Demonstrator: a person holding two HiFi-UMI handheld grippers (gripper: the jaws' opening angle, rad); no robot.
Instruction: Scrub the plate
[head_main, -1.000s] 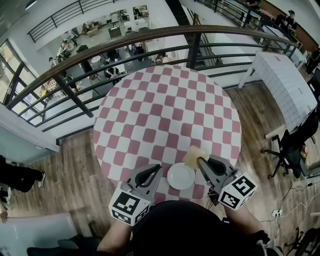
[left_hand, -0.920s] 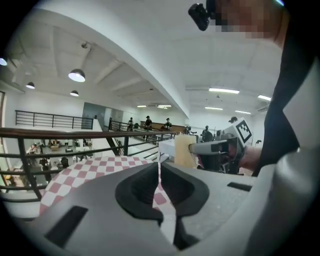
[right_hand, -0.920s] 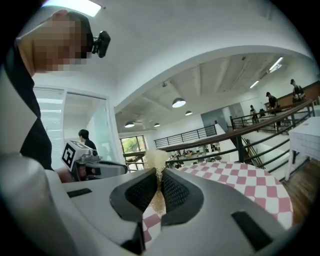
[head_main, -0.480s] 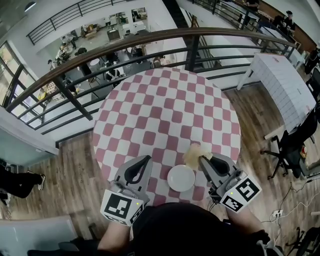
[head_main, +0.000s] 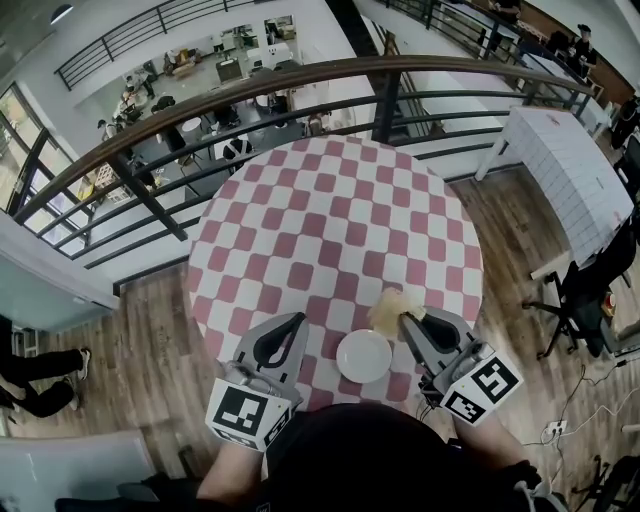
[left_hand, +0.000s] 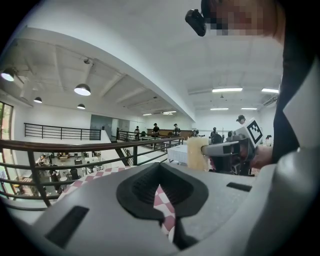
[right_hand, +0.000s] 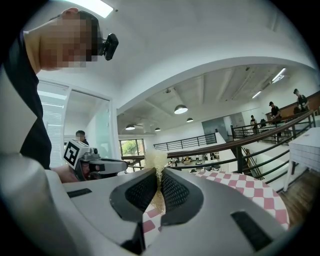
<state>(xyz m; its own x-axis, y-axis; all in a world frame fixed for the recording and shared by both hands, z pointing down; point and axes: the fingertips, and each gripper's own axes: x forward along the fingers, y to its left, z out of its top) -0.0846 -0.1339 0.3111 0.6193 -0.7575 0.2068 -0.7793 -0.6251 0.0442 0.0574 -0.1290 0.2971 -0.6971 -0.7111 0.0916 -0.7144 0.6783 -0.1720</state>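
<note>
A small white plate (head_main: 364, 356) lies near the front edge of the round table (head_main: 330, 220) with a red-and-white checked cloth. My right gripper (head_main: 408, 320) is shut on a yellow sponge (head_main: 393, 308), which it holds above the cloth just beyond the plate's right rim. In the right gripper view the sponge (right_hand: 156, 161) sticks up between the pressed pads. My left gripper (head_main: 298, 320) hovers left of the plate, shut with nothing in it. The left gripper view shows its jaws (left_hand: 162, 170) closed together, with the sponge (left_hand: 197, 154) across from them.
A dark metal railing (head_main: 300, 85) curves round the table's far side, with a lower floor beyond it. A white table (head_main: 565, 165) and a black office chair (head_main: 580, 290) stand on the wooden floor to the right. My body is at the table's near edge.
My left gripper has drawn back to the left, away from the plate, and its jaws have closed. The right gripper and sponge have barely shifted.
</note>
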